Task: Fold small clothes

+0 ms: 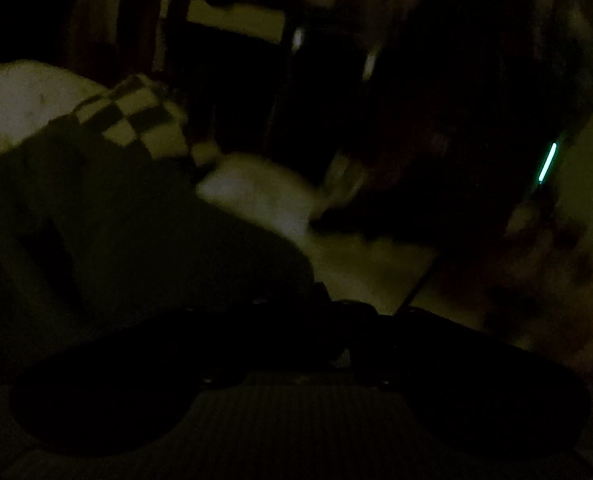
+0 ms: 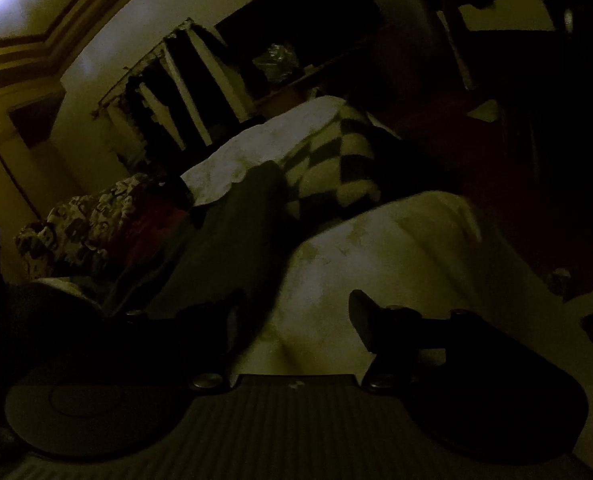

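A: What is closest in the right wrist view?

B: The right gripper (image 2: 296, 320). Its two fingers are spread apart. A pale cloth (image 2: 376, 256) lies between them and runs up past them.

A: Is it pinching the cloth?

B: No. The gap is wide. The cloth just sits in it.

A: Which way does the cloth go?

B: It is long. It runs from the gripper up toward 1 o'clock. A dark green cloth (image 2: 224, 248) lies beside it, at about 11 o'clock, touching its edge.

A: And farther back?

B: A checkered cloth (image 2: 336, 168) at 12 o'clock, with a white cloth (image 2: 256, 148) next to it. Far off at 10 o'clock is a flowery cloth (image 2: 92, 220). Behind that are curtains (image 2: 176, 92) on the wall.

A: What about the left gripper (image 1: 348, 316)?

B: It is very dark there. The fingers look close together, but I cannot tell if they are shut or hold anything. The dark green cloth (image 1: 136, 240) is right by it, at 10 o'clock. The checkered cloth (image 1: 144, 120) is farther, at 11 o'clock.

A: Which gripper is nearer the pale cloth?

B: The right one, I think. To fold it, that one would need to close on the near edge and carry it up toward 1 o'clock.
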A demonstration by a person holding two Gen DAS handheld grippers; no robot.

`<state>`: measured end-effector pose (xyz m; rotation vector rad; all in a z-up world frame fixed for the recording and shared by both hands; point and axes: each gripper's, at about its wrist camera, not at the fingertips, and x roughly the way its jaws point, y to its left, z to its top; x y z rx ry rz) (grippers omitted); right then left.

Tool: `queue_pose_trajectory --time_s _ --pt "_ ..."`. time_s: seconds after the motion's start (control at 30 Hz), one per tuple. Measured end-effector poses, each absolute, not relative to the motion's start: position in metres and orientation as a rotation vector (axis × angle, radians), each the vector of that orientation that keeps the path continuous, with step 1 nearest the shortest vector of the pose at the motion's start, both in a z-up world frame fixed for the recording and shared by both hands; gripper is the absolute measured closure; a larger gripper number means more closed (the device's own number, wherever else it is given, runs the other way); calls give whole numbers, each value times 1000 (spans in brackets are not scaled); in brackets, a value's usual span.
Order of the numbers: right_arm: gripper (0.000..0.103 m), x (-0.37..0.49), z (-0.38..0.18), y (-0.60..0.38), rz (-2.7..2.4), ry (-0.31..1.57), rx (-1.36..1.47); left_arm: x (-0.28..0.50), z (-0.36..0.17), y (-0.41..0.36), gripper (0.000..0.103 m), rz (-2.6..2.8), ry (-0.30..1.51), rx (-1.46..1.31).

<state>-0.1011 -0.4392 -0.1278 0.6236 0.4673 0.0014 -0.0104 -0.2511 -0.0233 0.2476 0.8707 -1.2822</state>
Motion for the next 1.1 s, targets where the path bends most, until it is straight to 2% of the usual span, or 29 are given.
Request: queue_pose_trajectory --time_s 0.13,0.33,0.67,0.83,0.87,0.9,0.93,1.0,1.07,1.1 --pt "6 -80 -116 -437 32 461 562 47 40 -210 93 -1230 753 100" --pt "0 -25 -102 -412 129 481 478 129 126 -151 93 -1035 569 14" --pt "0 114 -114 -323 79 572 70 214 168 -137 93 -968 572 -98" --pt "0 152 -122 -327 36 569 227 231 187 -112 94 -955 497 -170" --pt "8 159 -125 -328 8 586 224 233 187 -106 94 -950 495 -176" --pt "28 166 -130 -329 -19 605 194 233 185 -100 94 -940 498 -171" --pt "68 171 -134 -330 -41 615 173 236 182 -92 94 -919 505 -159" --pt "73 169 -134 -334 -16 609 154 239 169 -81 93 -892 528 -143" --pt "76 160 -125 -335 -4 573 105 245 147 -71 85 -884 586 -116" --pt "77 157 -119 -335 -3 556 76 249 134 -67 68 -867 610 -108"
